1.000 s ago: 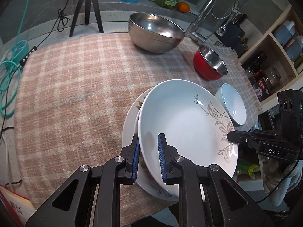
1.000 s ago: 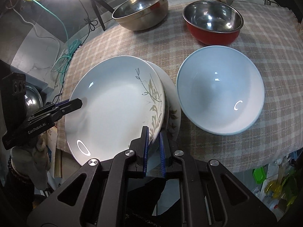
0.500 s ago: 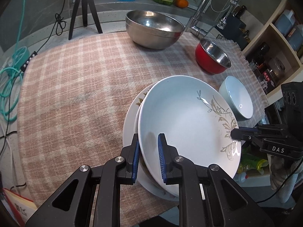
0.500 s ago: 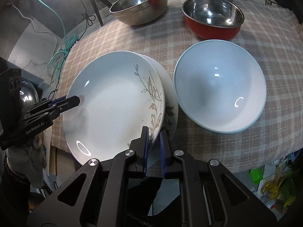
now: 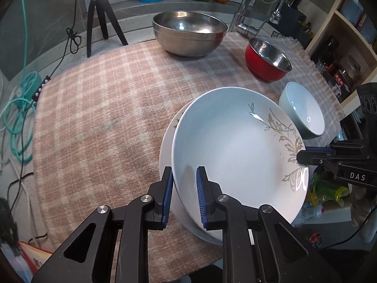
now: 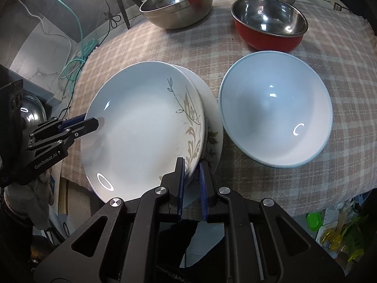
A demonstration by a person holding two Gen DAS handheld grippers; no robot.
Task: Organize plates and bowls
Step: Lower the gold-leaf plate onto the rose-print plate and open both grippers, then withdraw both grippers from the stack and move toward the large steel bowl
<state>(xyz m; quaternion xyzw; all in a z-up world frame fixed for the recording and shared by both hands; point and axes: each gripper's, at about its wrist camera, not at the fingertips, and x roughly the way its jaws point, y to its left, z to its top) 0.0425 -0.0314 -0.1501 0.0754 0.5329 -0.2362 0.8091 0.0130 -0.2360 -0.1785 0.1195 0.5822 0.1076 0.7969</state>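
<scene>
1. Left wrist view: your left gripper [image 5: 184, 193] clamps the near rim of the top plate [image 5: 238, 151], tilted over a lower plate [image 5: 167, 141] on the checked cloth [image 5: 99, 118].
2. Right wrist view: your right gripper [image 6: 191, 185] pinches that plate's opposite rim, beside the pale bowl [image 6: 275, 108].

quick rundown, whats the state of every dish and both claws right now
top plate: tilted, clamped at opposite rims by both claws
lower plate: flat on cloth beneath it
left claw: shut on top plate
right claw: shut on top plate
white bowl: upright, empty
red bowl: upright, empty
steel bowl: upright, empty
</scene>
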